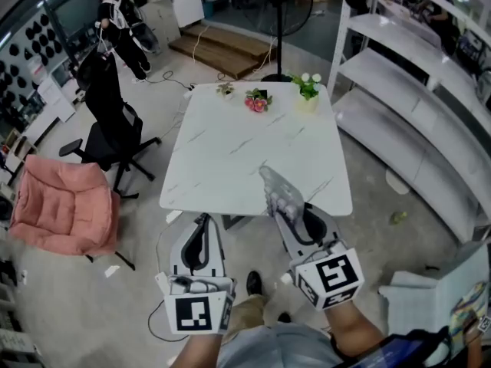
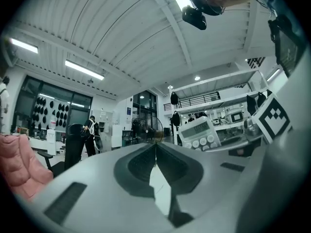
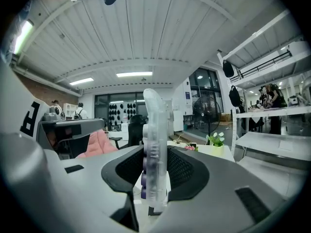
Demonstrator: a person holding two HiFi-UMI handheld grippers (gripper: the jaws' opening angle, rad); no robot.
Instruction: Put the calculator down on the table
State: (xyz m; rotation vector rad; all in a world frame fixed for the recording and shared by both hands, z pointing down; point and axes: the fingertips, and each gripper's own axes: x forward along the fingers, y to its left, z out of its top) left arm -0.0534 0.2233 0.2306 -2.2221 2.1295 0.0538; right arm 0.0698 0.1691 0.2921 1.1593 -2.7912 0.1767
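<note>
My right gripper (image 1: 285, 209) is shut on a pale calculator (image 1: 277, 191) with round keys, held on edge over the near rim of the white marble table (image 1: 230, 148). In the right gripper view the calculator (image 3: 155, 149) stands upright between both pads, pressed on each side. My left gripper (image 1: 201, 222) hangs just short of the table's near edge with its jaws meeting and nothing between them. In the left gripper view the calculator (image 2: 198, 132) shows to the right, with its display and keys facing this camera.
Small flower pots (image 1: 259, 100) and a green plant (image 1: 308, 88) stand along the table's far edge. A black office chair (image 1: 115, 133) and a pink cushioned seat (image 1: 61, 205) are to the left. White shelving (image 1: 414, 106) runs along the right. A person (image 1: 119, 29) stands far back left.
</note>
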